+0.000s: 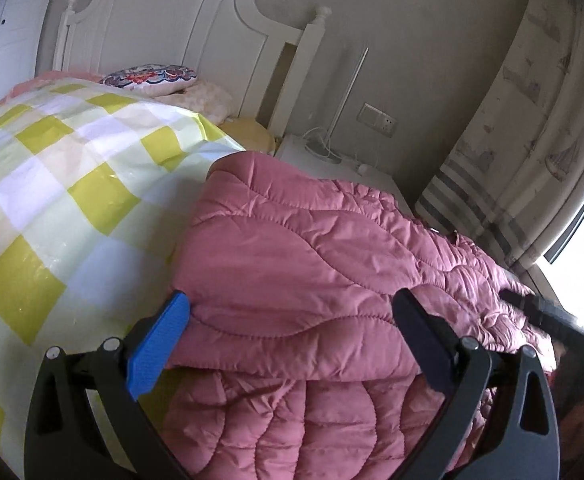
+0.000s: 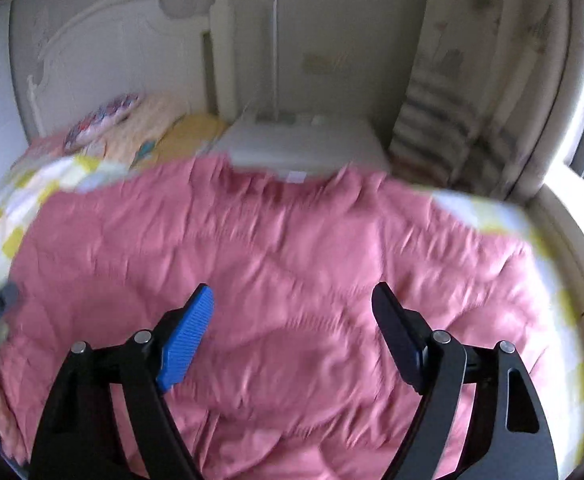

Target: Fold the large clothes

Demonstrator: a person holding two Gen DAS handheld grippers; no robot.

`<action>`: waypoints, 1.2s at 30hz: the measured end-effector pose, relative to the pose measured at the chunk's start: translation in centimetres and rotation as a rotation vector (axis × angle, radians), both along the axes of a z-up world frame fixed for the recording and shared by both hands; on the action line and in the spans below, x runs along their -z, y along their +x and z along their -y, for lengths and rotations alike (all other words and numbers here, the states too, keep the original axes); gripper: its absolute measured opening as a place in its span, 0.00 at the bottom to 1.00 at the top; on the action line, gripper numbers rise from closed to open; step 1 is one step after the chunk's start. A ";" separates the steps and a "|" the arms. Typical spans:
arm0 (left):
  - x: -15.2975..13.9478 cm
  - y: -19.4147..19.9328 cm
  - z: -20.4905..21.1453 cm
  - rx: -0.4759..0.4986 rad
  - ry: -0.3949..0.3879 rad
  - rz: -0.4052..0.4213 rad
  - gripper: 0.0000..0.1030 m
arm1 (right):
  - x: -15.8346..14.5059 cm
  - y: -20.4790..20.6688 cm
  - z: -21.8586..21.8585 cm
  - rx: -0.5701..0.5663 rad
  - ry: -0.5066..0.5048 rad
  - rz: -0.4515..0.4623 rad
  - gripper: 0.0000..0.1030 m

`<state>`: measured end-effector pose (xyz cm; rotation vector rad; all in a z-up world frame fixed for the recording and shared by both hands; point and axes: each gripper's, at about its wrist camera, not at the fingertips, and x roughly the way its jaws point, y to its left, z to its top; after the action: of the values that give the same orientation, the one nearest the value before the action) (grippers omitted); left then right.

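The pink quilted coat (image 1: 311, 280) fills the lower frame on a checked sheet (image 1: 52, 184). Left gripper (image 1: 292, 308) and right gripper (image 2: 292, 304) both gape apart, empty

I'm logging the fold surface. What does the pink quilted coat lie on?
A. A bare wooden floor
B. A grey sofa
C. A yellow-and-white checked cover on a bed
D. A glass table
C: the pink quilted coat rests on the yellow-and-white checked cover, with the white headboard behind.
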<state>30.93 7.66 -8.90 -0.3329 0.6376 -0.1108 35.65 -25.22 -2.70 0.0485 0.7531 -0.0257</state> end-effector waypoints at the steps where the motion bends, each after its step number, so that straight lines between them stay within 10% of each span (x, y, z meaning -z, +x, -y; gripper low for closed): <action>1: 0.1 0.1 0.0 0.001 -0.001 -0.004 0.98 | -0.2 0.6 0.2 0.002 0.020 0.006 0.76; 7: 0.3 0.2 -0.3 -0.004 -0.011 -0.013 0.98 | 4.8 6.1 -0.4 -0.018 -0.021 -0.182 0.79; 14: 0.3 0.3 -0.4 -0.009 -0.009 -0.020 0.98 | 1.8 -0.4 -0.4 -0.020 -0.038 -0.034 0.84; 24: -3.9 2.4 -1.2 0.053 -0.090 0.026 0.98 | 5.3 -1.9 -0.4 -0.059 -0.056 -0.111 0.84; 32: -0.1 13.8 0.0 0.175 -0.047 -0.244 0.98 | 5.3 -2.3 -0.1 -0.061 -0.019 -0.111 0.84; 36: -0.6 13.7 0.7 0.180 -0.003 -0.241 0.98 | 5.2 -2.4 0.2 -0.062 -0.011 -0.114 0.84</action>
<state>44.67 6.93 -8.30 -0.2933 0.9065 -0.2467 33.27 -25.39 -7.89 0.0130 0.8685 0.0261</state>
